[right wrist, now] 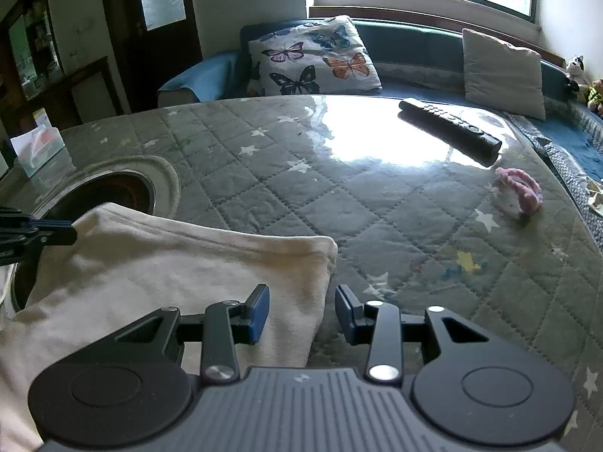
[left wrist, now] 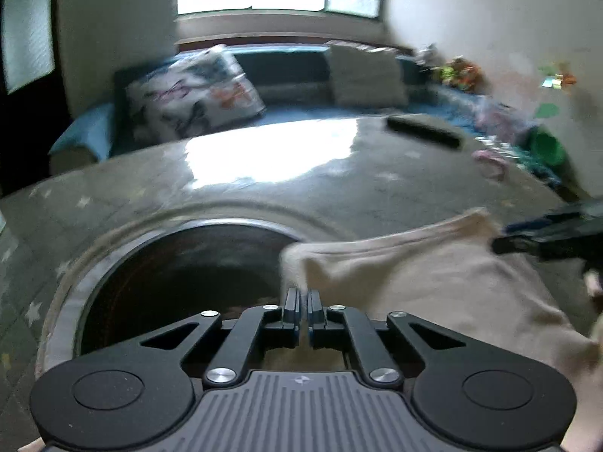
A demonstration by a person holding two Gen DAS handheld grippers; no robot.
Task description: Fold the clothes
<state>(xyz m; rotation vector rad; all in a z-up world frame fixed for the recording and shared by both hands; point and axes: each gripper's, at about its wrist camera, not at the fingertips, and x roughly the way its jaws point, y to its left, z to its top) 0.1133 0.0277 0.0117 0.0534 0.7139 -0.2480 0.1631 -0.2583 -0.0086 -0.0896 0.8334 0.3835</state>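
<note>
A cream cloth (right wrist: 158, 263) lies on the quilted grey star-patterned table (right wrist: 377, 203), its left part hanging over a round metal-rimmed hole. In the left wrist view my left gripper (left wrist: 303, 299) is shut on the cloth's (left wrist: 433, 278) near-left corner. The right wrist view shows the same grip from the side, with the left gripper (right wrist: 73, 231) pinching the cloth's far-left corner. My right gripper (right wrist: 302, 312) stands open over the cloth's right edge; one finger is above the fabric, the other above the table cover. Nothing is clamped between them.
The round hole (right wrist: 113, 192) sits at the table's left. A black remote (right wrist: 448, 128) and a pink knitted item (right wrist: 520, 192) lie far right on the table. A tissue box (right wrist: 37, 143) stands at the left edge. A blue sofa with a butterfly pillow (right wrist: 312, 56) lies behind.
</note>
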